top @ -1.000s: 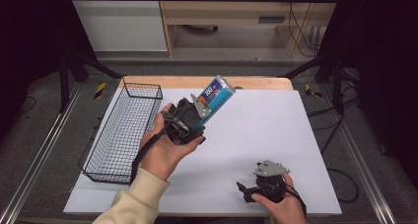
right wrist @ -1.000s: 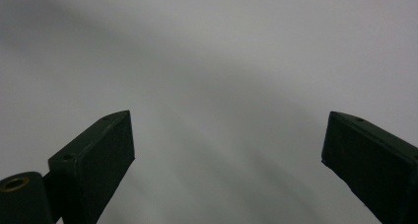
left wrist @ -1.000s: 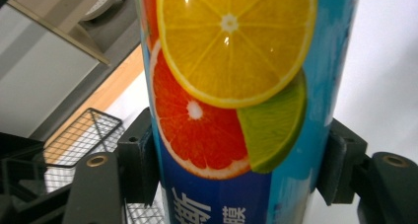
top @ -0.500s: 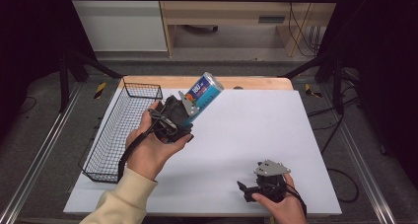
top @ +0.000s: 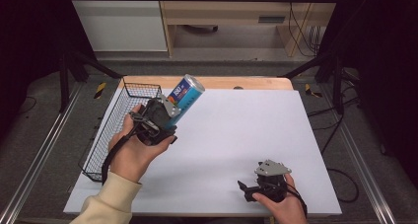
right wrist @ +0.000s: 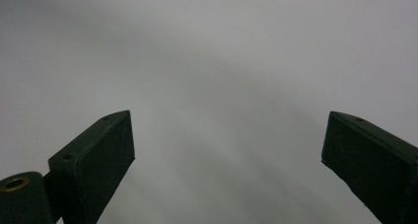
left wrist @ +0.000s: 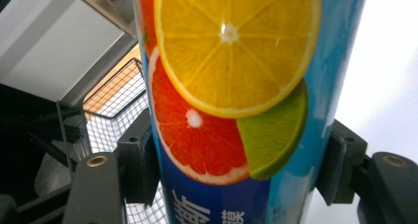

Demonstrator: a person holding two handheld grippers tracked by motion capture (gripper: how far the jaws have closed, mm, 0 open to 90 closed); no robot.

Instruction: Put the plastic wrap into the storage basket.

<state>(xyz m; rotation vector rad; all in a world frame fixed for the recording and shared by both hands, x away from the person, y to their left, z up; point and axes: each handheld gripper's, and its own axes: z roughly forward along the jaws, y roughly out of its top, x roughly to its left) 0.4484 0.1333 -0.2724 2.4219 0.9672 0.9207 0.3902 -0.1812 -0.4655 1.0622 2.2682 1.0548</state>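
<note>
A blue drink can [top: 186, 94] printed with orange, grapefruit and lime slices [left wrist: 231, 86] is held tilted in the air, top pointing up and away. My left gripper [top: 170, 113] is shut on its lower body, one pad on each side [left wrist: 143, 162]. It hovers just right of the black wire basket [top: 111, 130]. My right gripper [top: 246, 190] rests low near the table's front edge, jaws wide apart [right wrist: 226, 160] with only white surface between them.
The wire basket stands along the left edge of the white table top [top: 246, 130]. A wooden strip [top: 246, 83] runs along the far edge. Black frame legs [top: 325, 61] stand beyond the table corners.
My left hand has carried the can leftward, from over the table's middle towards the basket's near-right rim. The right gripper has stayed where it was.
</note>
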